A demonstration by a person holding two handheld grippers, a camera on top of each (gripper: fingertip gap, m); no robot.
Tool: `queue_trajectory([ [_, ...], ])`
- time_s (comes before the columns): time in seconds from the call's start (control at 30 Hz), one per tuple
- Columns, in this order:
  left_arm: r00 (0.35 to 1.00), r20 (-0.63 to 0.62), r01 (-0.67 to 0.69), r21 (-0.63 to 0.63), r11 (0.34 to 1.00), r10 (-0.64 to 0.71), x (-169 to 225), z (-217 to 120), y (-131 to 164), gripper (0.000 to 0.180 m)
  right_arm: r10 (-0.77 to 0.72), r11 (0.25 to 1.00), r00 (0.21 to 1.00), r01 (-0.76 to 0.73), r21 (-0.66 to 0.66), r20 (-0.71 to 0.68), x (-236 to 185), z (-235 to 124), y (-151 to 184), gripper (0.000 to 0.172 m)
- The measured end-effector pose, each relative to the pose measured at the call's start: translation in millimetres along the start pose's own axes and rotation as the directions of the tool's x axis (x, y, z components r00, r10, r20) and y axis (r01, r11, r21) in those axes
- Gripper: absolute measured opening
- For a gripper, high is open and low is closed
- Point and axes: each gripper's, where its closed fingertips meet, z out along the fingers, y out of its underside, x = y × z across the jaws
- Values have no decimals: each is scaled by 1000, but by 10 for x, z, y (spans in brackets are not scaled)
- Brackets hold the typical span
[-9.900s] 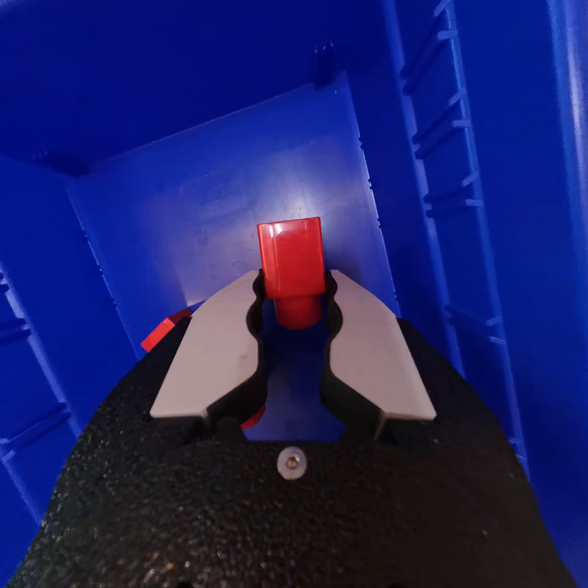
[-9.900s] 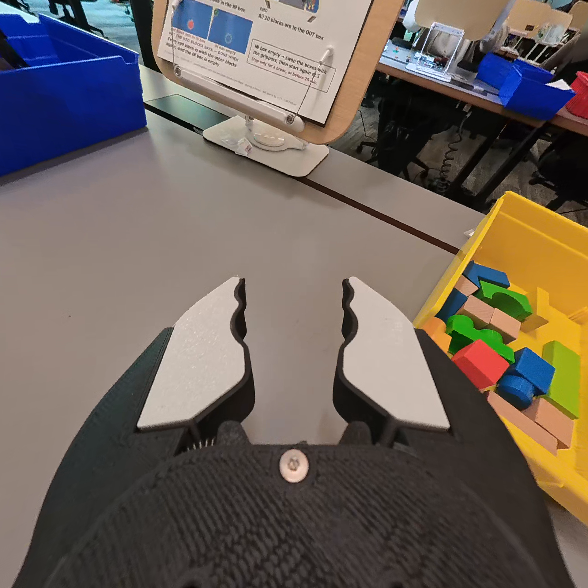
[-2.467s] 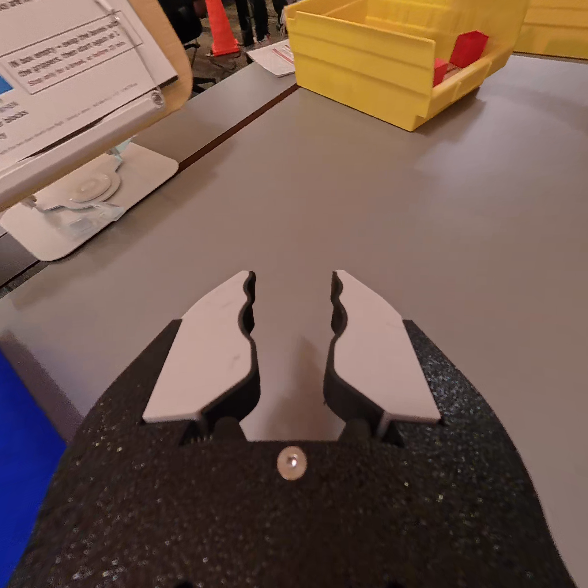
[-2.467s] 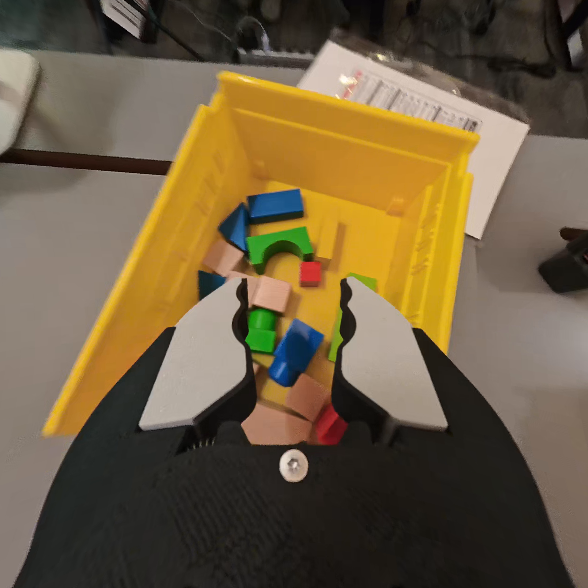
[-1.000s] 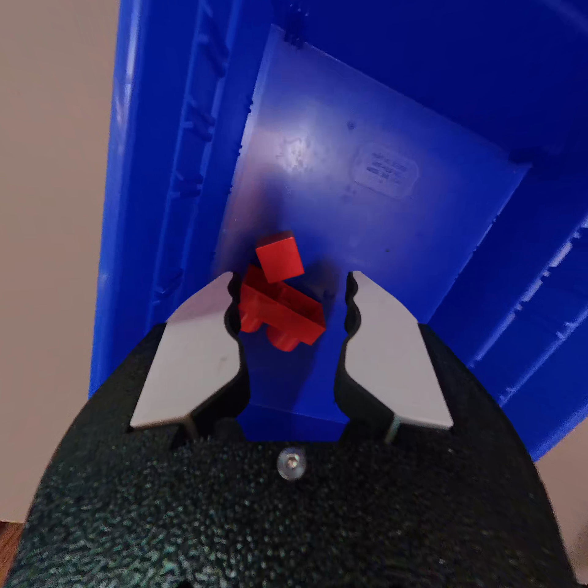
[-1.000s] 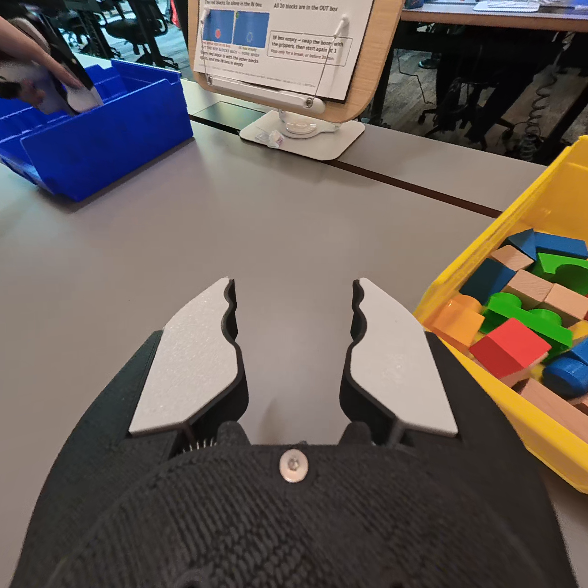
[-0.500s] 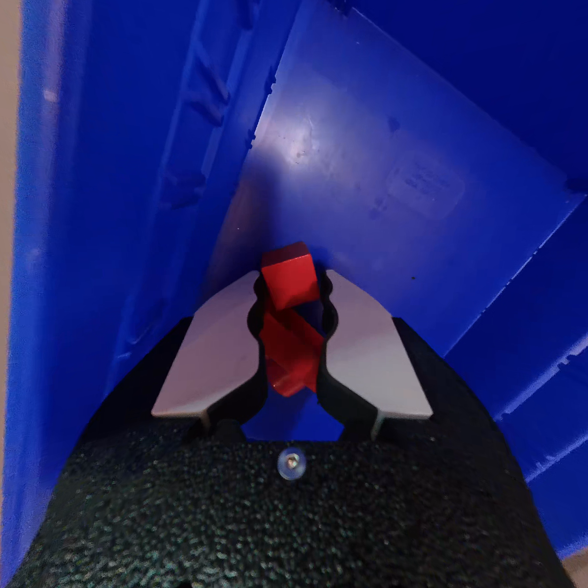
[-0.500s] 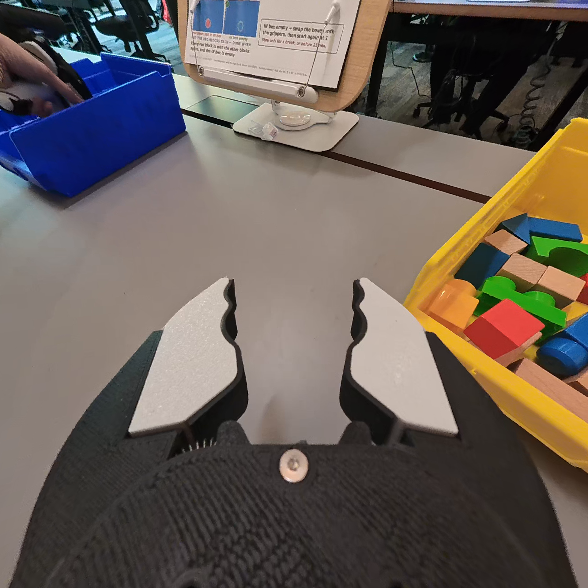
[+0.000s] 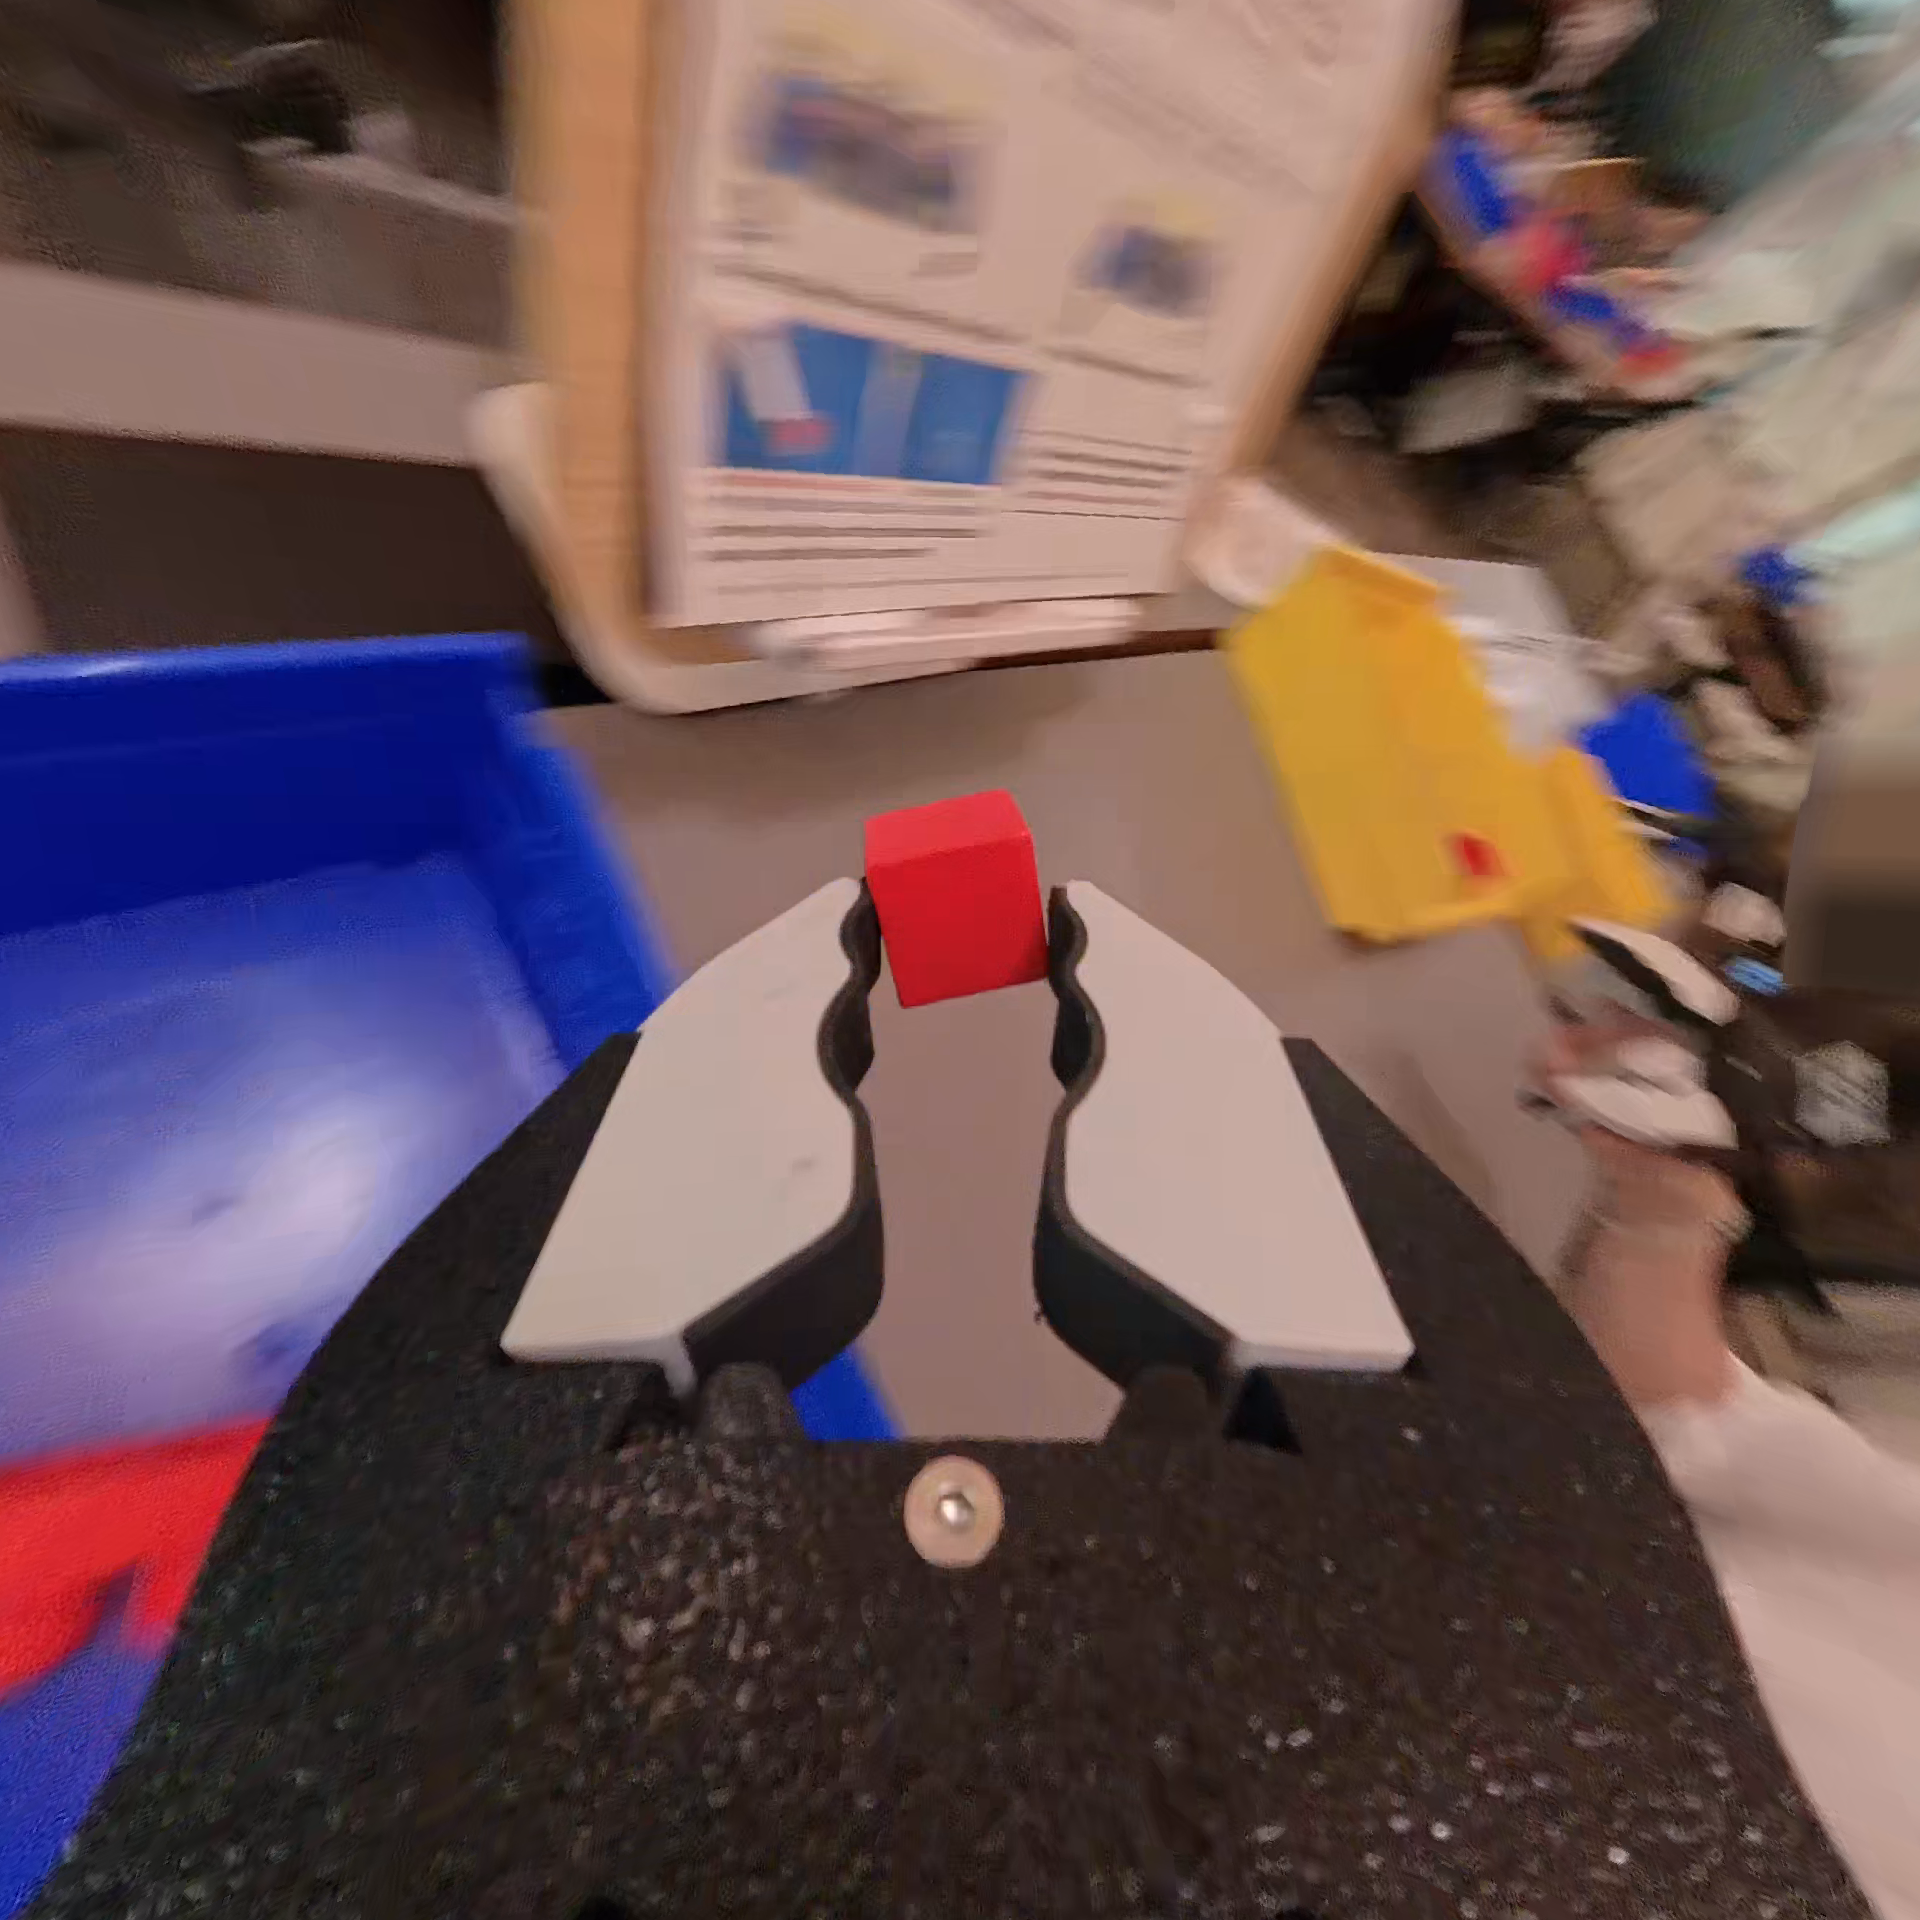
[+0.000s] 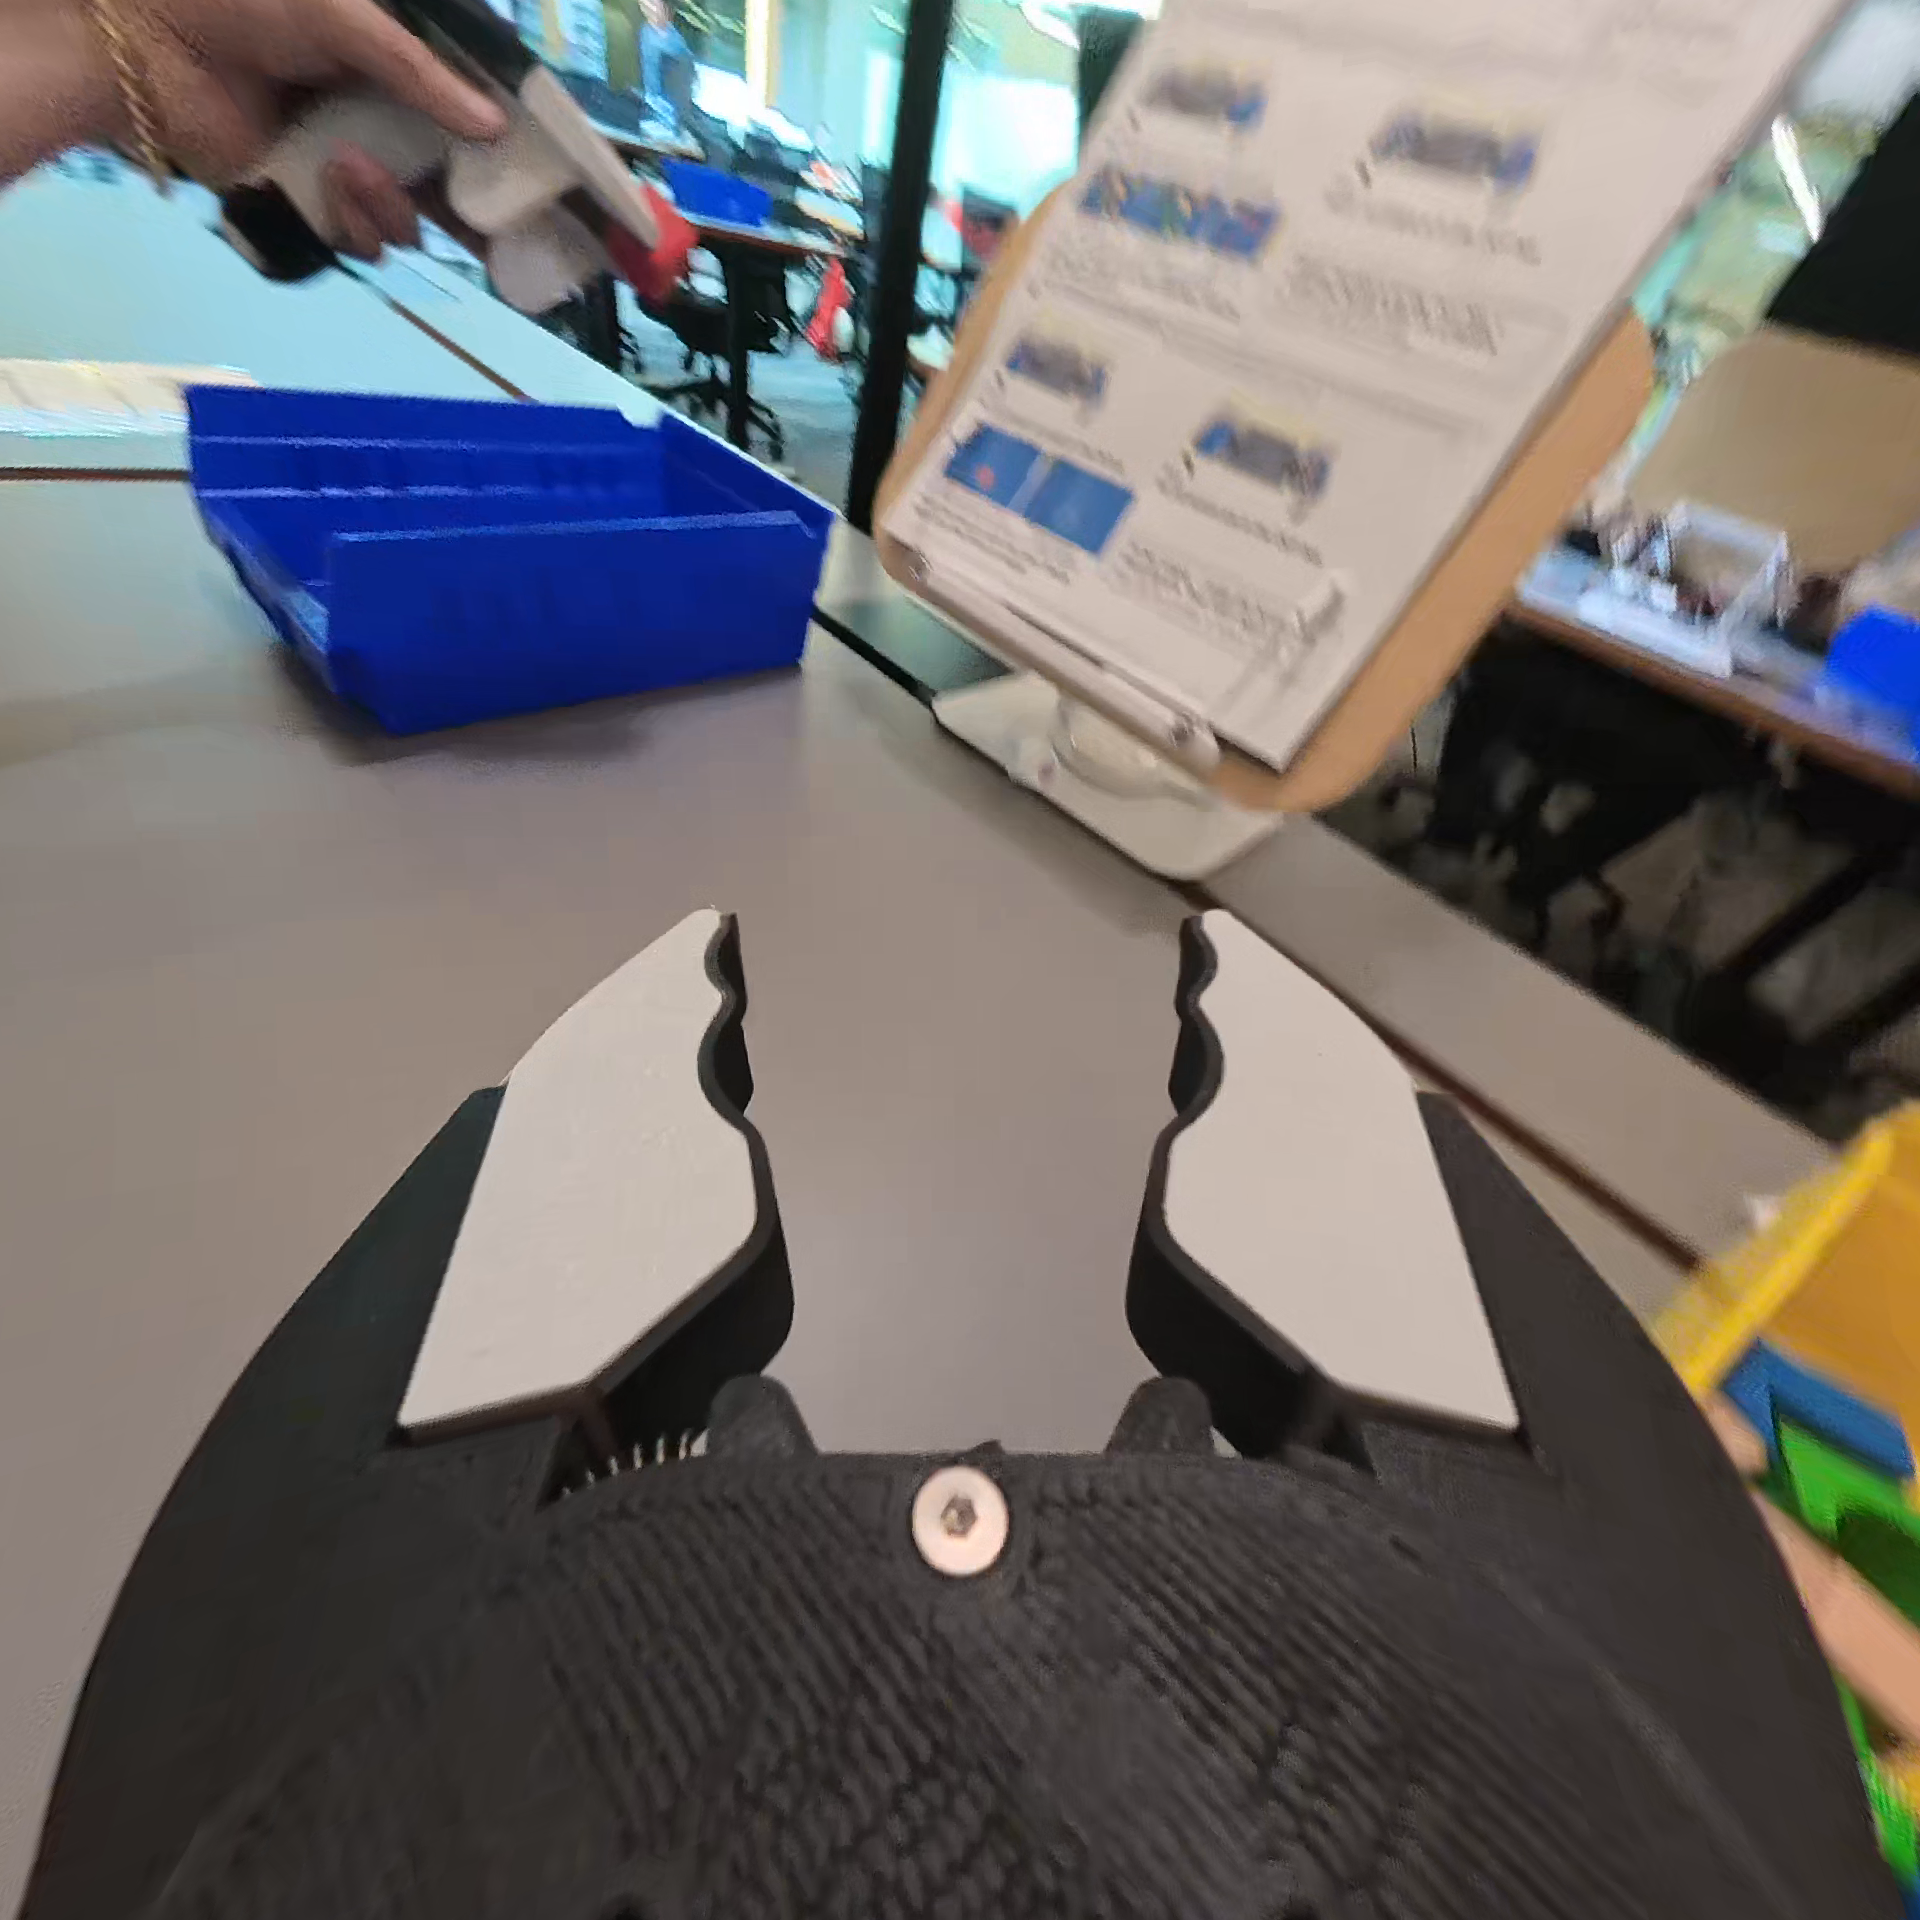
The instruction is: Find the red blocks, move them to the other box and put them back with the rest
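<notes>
My left gripper (image 9: 956,914) is shut on a red cube (image 9: 954,909), pinched at its fingertips and held in the air above the grey table, just right of the blue box (image 9: 260,831). Another red block (image 9: 94,1538) lies in the blue box at the lower left. The yellow box (image 9: 1423,790) stands ahead to the right. In the right wrist view the left gripper (image 10: 582,208) is high above the blue box (image 10: 499,561) with the red cube (image 10: 655,255) in it. My right gripper (image 10: 961,966) is open and empty over the table. The yellow box's corner (image 10: 1787,1278) with coloured blocks is at its right.
An instruction board on a white stand (image 10: 1226,436) is at the table's far edge between the boxes; it also shows in the left wrist view (image 9: 935,343). A dark seam (image 10: 1455,1081) runs across the table. Chairs and other tables are beyond.
My left gripper shut on the red cube inside the blue box, then lifted it out and swung towards the yellow box. My right gripper opened slightly wider and turned left.
</notes>
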Motion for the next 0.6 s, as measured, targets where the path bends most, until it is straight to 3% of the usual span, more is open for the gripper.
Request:
queue_trajectory([
  [0.13, 919, -386, -83, 3, 997, 78, 1045, 206, 360, 30, -169, 972, 983, 153, 178, 77, -262, 237, -506, 74],
  [0.3, 682, -731, -79, -37, 996, 27, 1988, 434, 921, 30, -251, 926, 944, 169, 337, 215, -647, 395, -888, 67],
  [0.4, 563, -827, -96, -66, 993, 0, 2299, 511, 1159, 30, -255, 919, 927, 143, 368, 275, -781, 404, -935, 58],
  [0.6, 486, -869, -104, -159, 982, -89, 2527, 677, 1415, 30, -288, 918, 889, 151, 366, 355, -955, 356, -864, 55],
])
